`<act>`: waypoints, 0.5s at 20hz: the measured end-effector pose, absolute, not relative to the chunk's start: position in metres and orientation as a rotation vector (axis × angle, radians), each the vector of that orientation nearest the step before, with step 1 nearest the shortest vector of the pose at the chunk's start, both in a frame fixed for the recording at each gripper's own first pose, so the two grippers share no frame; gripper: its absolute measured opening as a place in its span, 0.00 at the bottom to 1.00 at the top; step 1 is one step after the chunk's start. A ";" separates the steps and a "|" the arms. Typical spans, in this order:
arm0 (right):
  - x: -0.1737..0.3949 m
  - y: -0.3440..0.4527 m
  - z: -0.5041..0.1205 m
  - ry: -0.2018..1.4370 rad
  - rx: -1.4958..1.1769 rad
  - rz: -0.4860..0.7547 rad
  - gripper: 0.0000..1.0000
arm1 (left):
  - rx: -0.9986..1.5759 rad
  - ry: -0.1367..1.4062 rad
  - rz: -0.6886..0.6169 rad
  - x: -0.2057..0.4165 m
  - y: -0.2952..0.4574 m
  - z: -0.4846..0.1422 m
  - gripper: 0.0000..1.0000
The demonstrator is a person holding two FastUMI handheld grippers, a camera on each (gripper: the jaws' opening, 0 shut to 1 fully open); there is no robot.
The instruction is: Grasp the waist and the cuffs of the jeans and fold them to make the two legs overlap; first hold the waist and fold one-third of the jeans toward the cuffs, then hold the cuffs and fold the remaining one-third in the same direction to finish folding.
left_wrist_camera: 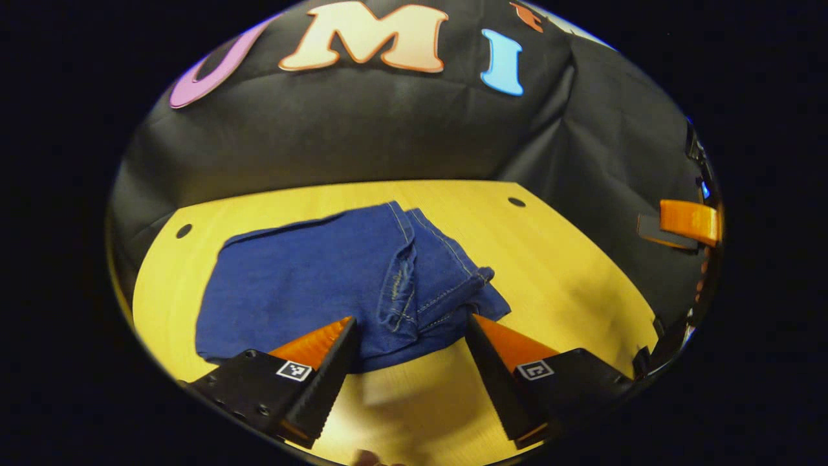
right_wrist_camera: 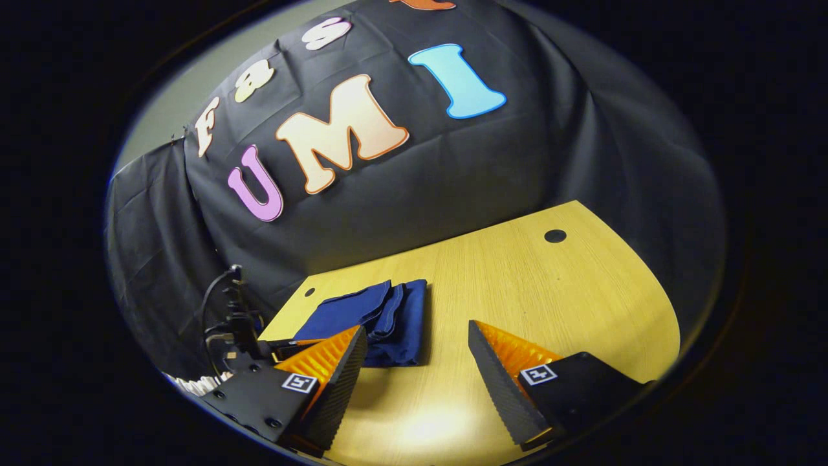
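Note:
The blue jeans (left_wrist_camera: 310, 285) lie folded into a flat bundle on the wooden table (left_wrist_camera: 569, 278), with stitched hems stacked on the bundle's right side. My left gripper (left_wrist_camera: 411, 320) stands open just above the bundle's near edge, nothing between its fingers. In the right gripper view the jeans (right_wrist_camera: 381, 314) lie left of centre, a little beyond my right gripper (right_wrist_camera: 417, 327), which is open and empty over bare table (right_wrist_camera: 550, 298). The right gripper (left_wrist_camera: 682, 223) also shows at the far right of the left gripper view, off to the side of the table.
Black cloth walls close the table's far side and both ends. Round holes (left_wrist_camera: 516, 202) (left_wrist_camera: 184, 230) mark the far corners. A black device with cables (right_wrist_camera: 233, 317) sits at the table's left end in the right gripper view. Bare wood lies right of the jeans.

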State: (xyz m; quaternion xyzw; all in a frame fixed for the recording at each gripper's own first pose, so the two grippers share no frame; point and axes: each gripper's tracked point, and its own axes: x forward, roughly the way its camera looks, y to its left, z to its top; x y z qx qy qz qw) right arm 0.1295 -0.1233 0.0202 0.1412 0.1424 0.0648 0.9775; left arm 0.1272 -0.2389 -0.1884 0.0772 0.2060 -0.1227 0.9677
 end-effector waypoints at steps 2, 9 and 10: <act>0.126 -0.107 0.024 0.274 0.280 0.122 0.98 | 0.189 0.376 -0.220 0.108 -0.225 -0.166 0.96; 0.108 -0.046 0.035 0.218 0.359 0.126 0.98 | 0.125 0.230 -0.081 0.047 -0.176 -0.108 0.95; 0.105 -0.040 0.039 0.200 0.365 0.129 0.98 | 0.106 0.221 -0.071 0.042 -0.172 -0.106 0.96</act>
